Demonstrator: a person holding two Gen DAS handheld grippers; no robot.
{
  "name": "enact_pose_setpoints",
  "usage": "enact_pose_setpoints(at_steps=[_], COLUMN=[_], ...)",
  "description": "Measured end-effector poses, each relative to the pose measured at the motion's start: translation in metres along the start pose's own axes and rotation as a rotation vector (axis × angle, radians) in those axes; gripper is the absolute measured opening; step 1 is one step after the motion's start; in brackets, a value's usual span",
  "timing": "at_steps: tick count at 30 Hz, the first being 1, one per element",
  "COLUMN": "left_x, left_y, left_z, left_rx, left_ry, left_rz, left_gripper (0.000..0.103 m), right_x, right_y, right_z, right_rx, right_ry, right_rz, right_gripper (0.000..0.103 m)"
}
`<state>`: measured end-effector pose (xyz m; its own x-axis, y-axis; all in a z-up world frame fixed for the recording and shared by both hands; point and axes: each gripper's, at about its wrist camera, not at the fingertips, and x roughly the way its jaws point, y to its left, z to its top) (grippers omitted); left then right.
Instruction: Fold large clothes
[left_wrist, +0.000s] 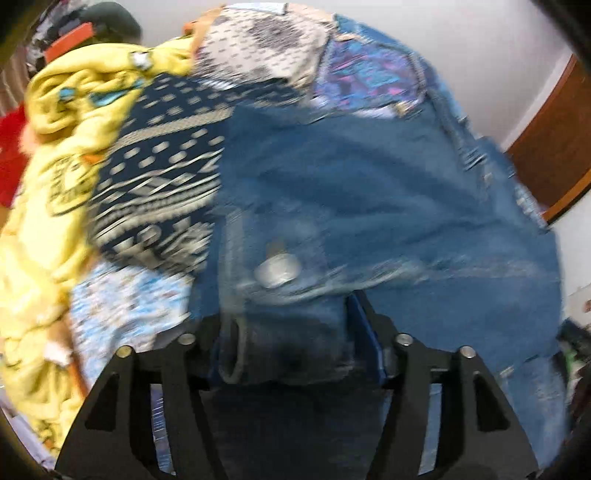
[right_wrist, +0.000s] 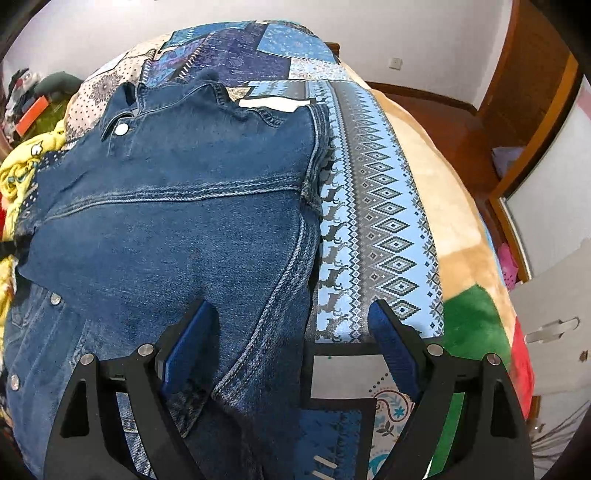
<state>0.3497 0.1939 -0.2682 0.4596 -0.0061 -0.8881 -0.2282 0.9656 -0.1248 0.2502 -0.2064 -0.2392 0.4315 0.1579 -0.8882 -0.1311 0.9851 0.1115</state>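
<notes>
A blue denim jacket (right_wrist: 177, 206) lies on a patterned bedspread (right_wrist: 376, 206), back panel up, collar and a metal snap at the far end. My right gripper (right_wrist: 290, 314) is open above the jacket's near right edge, fingers apart and holding nothing. In the blurred left wrist view the left gripper (left_wrist: 284, 328) is shut on a bunched fold of the denim jacket (left_wrist: 369, 192), with a metal snap just beyond the fingers. The left gripper also shows as a dark shape at the jacket's left edge in the right wrist view (right_wrist: 11, 247).
A crumpled yellow garment (left_wrist: 48, 177) lies left of the jacket, also in the right wrist view (right_wrist: 18, 166). A tan blanket (right_wrist: 443, 206) covers the bed's right side. A wooden door frame (right_wrist: 517, 85), white cabinets (right_wrist: 554, 229) and a clothes pile (right_wrist: 26, 96) surround the bed.
</notes>
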Motion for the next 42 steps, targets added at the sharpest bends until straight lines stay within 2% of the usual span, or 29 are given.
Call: enact_pose_setpoints(at_steps=[4,7,8,11,15,20,25,29,32,34,36,38,39,41,42], left_x=[-0.009,-0.020,-0.024,-0.042,-0.056,-0.038,-0.006,0.021,0.038,0.047,0.054,0.058,0.058,0.057,0.056], left_y=[0.026,0.034,0.034,0.028,0.027,0.029,0.040,0.046,0.050,0.053,0.053,0.051,0.050,0.050,0.050], left_z=[-0.018,-0.019,-0.017,-0.005,0.023,0.068,0.094,0.109,0.116,0.120,0.121,0.123,0.124,0.126,0.127], left_rx=[-0.050,-0.055,-0.009,0.030,0.043,0.037,-0.008,-0.019,-0.032,-0.040,-0.033,-0.019,-0.022,-0.052,-0.064], left_ry=[0.002,0.010,-0.013,-0.053,-0.100,-0.089,-0.038,-0.021,-0.007,-0.003,0.004,-0.002,-0.005,-0.016,-0.023], left_rz=[-0.026,-0.054,-0.029,0.004,0.011,0.023,-0.008,-0.009,-0.028,-0.057,-0.084,-0.111,-0.131,-0.149,-0.157], left_gripper=[0.081,0.082,0.082,0.082,0.083,0.083,0.083,0.083,0.082,0.074,0.064,0.049,0.032,0.022,0.012], right_x=[0.001,0.000,-0.001,-0.006,-0.015,-0.018,0.005,0.037,0.055,0.061,0.064,0.066,0.067,0.068,0.067], right_y=[-0.005,-0.005,-0.005,-0.006,-0.009,-0.014,-0.018,-0.031,-0.037,-0.038,-0.038,-0.037,-0.037,-0.035,-0.035], right_z=[0.000,0.001,0.002,0.010,0.030,0.061,0.088,0.101,0.109,0.112,0.114,0.114,0.114,0.115,0.117], right_rx=[0.026,0.030,0.031,0.032,0.034,0.053,0.053,0.121,0.166,0.184,0.190,0.198,0.205,0.200,0.194], right_ry=[0.016,0.021,0.023,0.012,-0.029,-0.073,-0.039,0.020,0.033,0.030,0.018,0.023,0.023,0.011,0.004], right_rz=[0.025,0.035,0.040,0.061,0.083,0.123,0.122,0.175,0.200,0.217,0.237,0.265,0.272,0.283,0.278], right_gripper=[0.085,0.085,0.085,0.085,0.085,0.085,0.085,0.085,0.083,0.072,0.047,0.029,0.023,0.018,0.018])
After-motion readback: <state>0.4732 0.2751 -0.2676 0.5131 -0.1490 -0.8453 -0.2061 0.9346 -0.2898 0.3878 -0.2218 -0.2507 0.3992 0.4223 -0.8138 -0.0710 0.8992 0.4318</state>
